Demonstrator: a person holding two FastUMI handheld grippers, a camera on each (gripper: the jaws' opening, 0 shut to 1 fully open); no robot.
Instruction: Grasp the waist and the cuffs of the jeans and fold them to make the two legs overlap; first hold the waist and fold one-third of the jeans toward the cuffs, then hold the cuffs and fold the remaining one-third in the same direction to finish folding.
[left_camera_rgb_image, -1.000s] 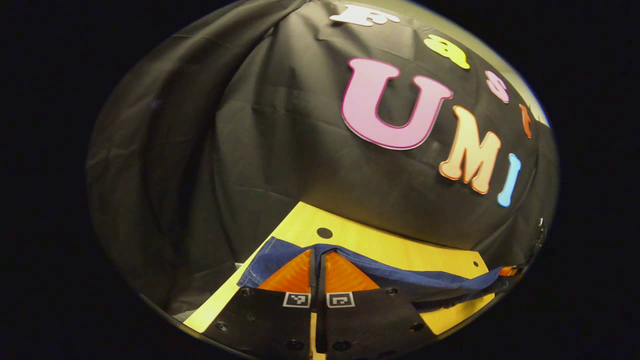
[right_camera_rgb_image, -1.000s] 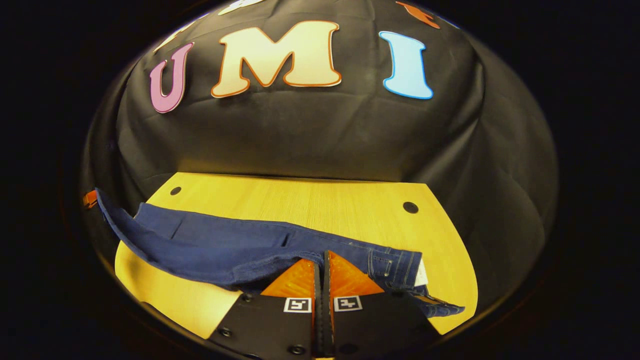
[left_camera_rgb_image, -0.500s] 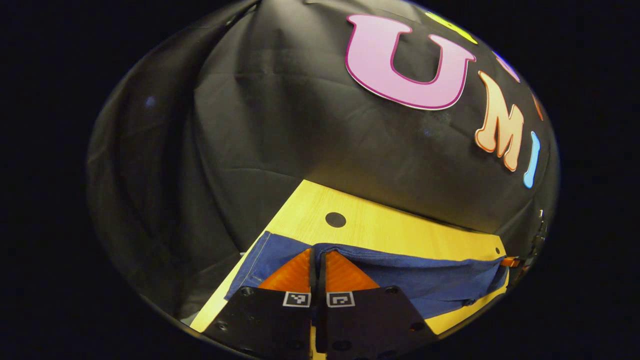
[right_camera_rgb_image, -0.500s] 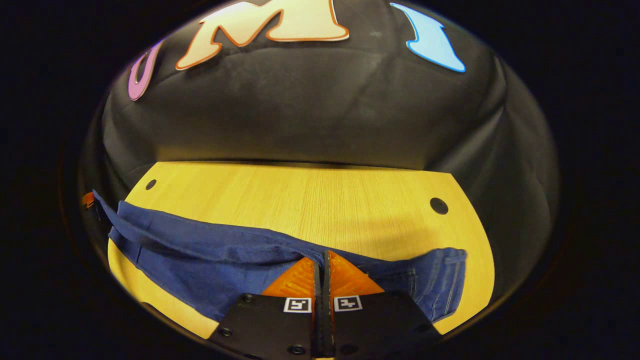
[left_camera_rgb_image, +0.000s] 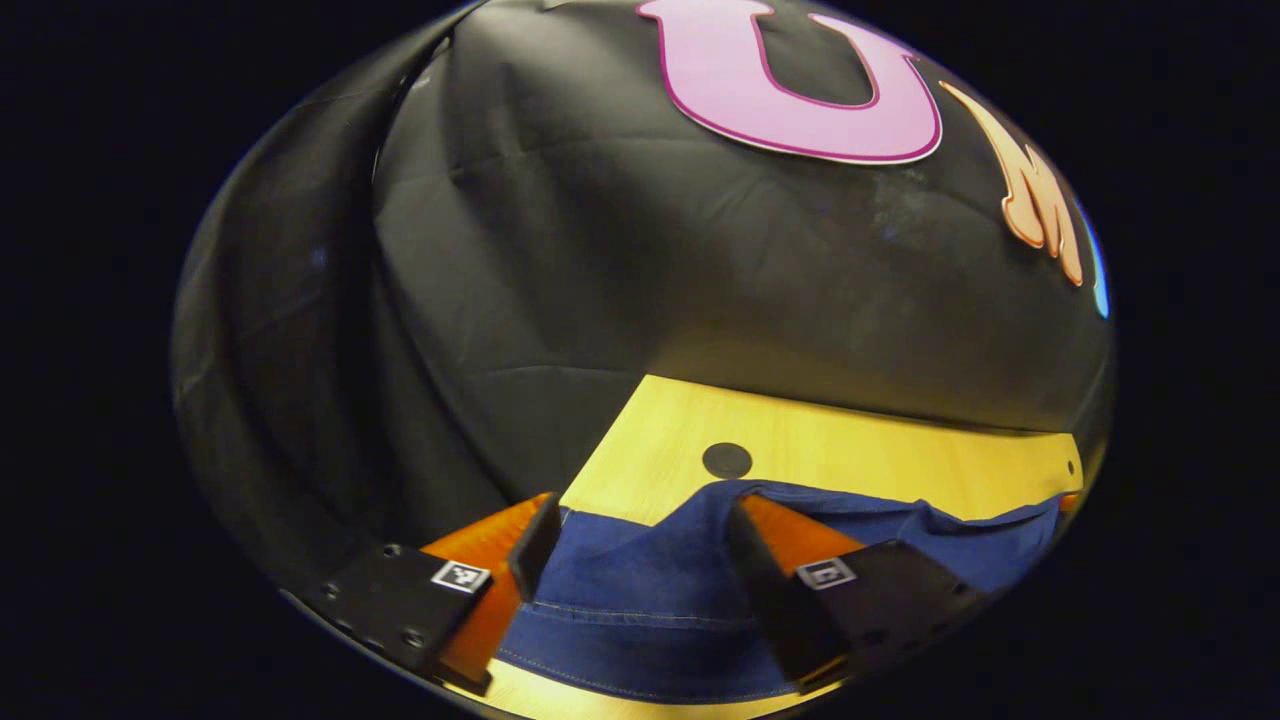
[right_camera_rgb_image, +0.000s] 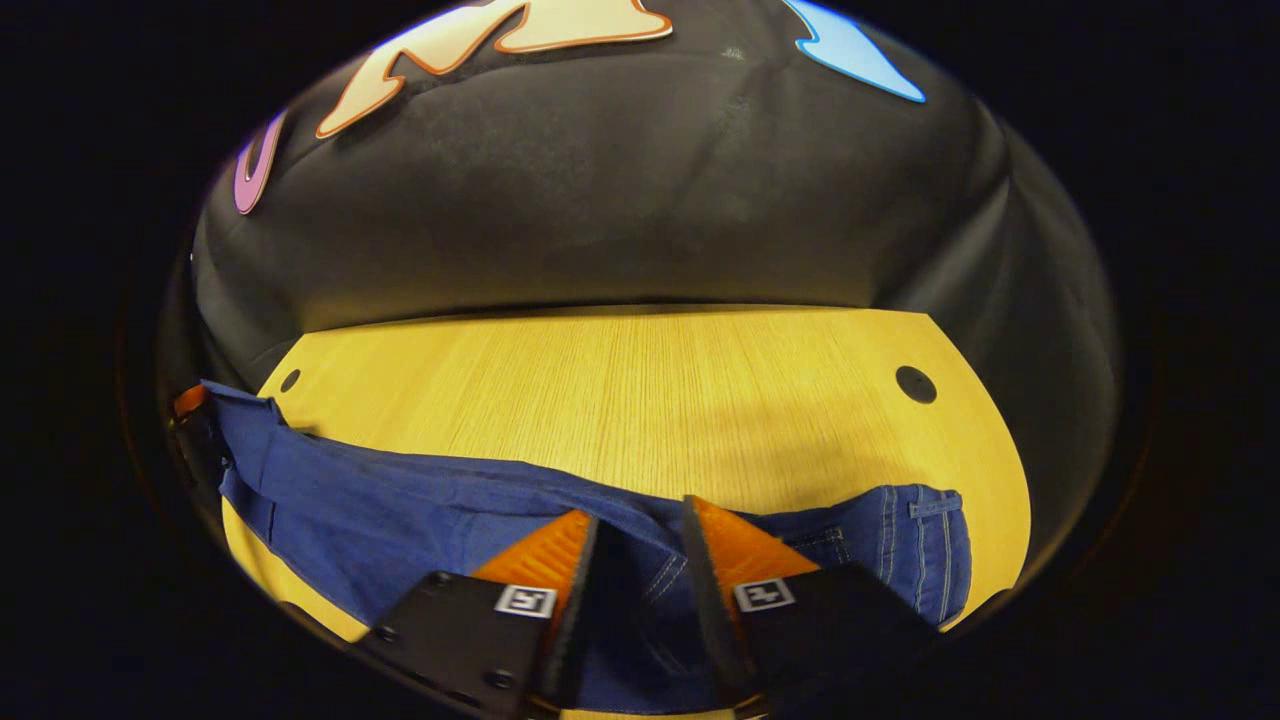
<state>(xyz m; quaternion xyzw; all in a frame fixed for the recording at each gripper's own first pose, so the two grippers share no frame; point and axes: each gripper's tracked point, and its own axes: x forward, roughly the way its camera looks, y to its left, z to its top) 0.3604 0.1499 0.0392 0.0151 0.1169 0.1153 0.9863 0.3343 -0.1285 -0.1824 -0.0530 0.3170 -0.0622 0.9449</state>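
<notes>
From the left gripper view, my left gripper stands wide open, its two fingers splayed well apart with nothing pinched between them. The dark blue denim jeans lie in the gap between the fingers, spread flat on the yellow wooden tabletop. A stitched hem runs across the cloth near the bottom of this view, and the fabric stretches away to the right along the table's near side. A round black hole in the tabletop sits just beyond the far edge of the denim. At the far right edge I can make out a small bit of the other gripper, touching the end of the cloth; I cannot tell how it stands from here.

From the right gripper view, the jeans run from the far left, where the other gripper sits at the cloth's end, across the near part of the tabletop to the right. My right gripper is partly open, its fingers parted by a moderate gap and gripping nothing; the denim lies under and between them, with seam stitching visible in the gap. To the right of the fingers the waist end rests on the wood, showing belt loops and stitched seams. Two black holes mark the tabletop, a small one at the far left and a larger one at the far right, both apart from the cloth.
</notes>
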